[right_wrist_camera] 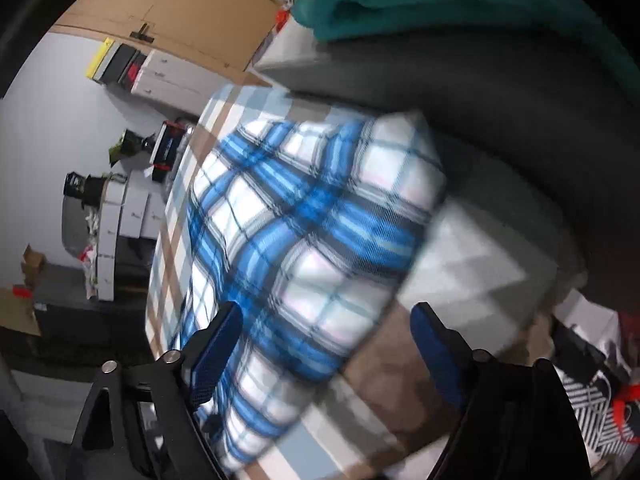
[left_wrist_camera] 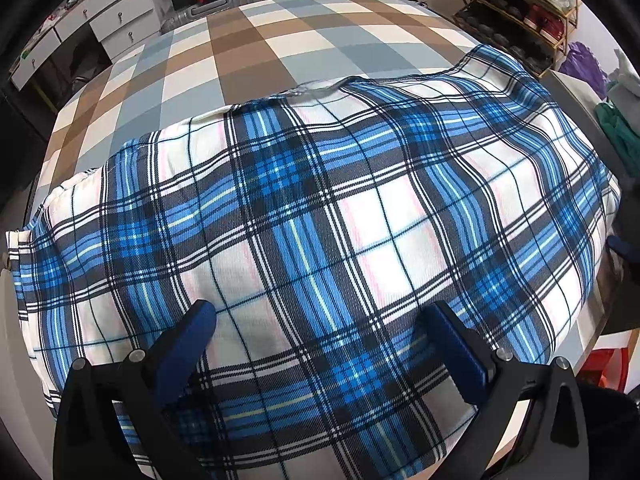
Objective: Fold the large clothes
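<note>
**A:** Quick read on that frame. Your left tool (left_wrist_camera: pixel 320 320) was spread wide, pointing steeply down over the plaid garment (left_wrist_camera: pixel 320 208), nothing pinched between the blue pads (left_wrist_camera: pixel 200 320). Your right tool (right_wrist_camera: pixel 324 340) was wide too, hovering over the near corner of the same cloth, and I couldn't see any fabric pressed by either pad. That view was blurry, so take the corner bit loosely.

**B:** So what was the step, you reckon?

**A:** My guess: you were between folds, about to pick up an edge. If so, I'd have grabbed right at the hem with both tools level with each other, so the fold line came out straight instead of skewed.

**B:** And the garment itself?

**A:** Blue, white and black plaid with faint pink lines. It lay spread on the bed (left_wrist_camera: pixel 248 40), over the brown, grey and cream checked cover, toward the near edge. It looked already doubled over, with a soft puffy top and a rounded edge on the left. Mostly smooth, with a small pucker at the far edge. Thin and floppy, I'd say, so it could've slid if you dragged it.
</note>
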`<state>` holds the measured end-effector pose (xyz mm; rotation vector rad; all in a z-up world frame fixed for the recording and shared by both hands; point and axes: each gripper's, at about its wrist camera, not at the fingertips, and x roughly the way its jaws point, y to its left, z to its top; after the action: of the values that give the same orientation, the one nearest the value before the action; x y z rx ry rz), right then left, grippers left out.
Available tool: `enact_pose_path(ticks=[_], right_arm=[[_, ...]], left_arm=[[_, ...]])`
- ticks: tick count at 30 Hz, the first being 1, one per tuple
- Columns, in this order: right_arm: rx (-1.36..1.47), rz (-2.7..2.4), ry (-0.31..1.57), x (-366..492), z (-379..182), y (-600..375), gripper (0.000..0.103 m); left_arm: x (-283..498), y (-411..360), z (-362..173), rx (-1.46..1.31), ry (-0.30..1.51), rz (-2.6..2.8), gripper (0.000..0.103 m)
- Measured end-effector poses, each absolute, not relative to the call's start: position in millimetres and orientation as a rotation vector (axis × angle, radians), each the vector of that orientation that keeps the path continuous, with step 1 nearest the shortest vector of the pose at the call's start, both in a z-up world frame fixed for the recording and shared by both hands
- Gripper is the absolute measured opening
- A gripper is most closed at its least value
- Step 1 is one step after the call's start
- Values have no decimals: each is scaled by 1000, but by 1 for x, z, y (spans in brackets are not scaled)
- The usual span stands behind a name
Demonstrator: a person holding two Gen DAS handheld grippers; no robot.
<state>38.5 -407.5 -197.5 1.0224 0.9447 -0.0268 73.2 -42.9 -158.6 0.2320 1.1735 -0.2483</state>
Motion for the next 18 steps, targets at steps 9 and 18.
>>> enact_pose_path(ticks=[9,18], right_arm=[[1025,80,794,58,-206,-400,77],[653,84,675,50,-160,-376,14]], left_arm=[[74,-45,-160,246,1165,-248,102],[69,-51,-162,252,1129,-219,102]])
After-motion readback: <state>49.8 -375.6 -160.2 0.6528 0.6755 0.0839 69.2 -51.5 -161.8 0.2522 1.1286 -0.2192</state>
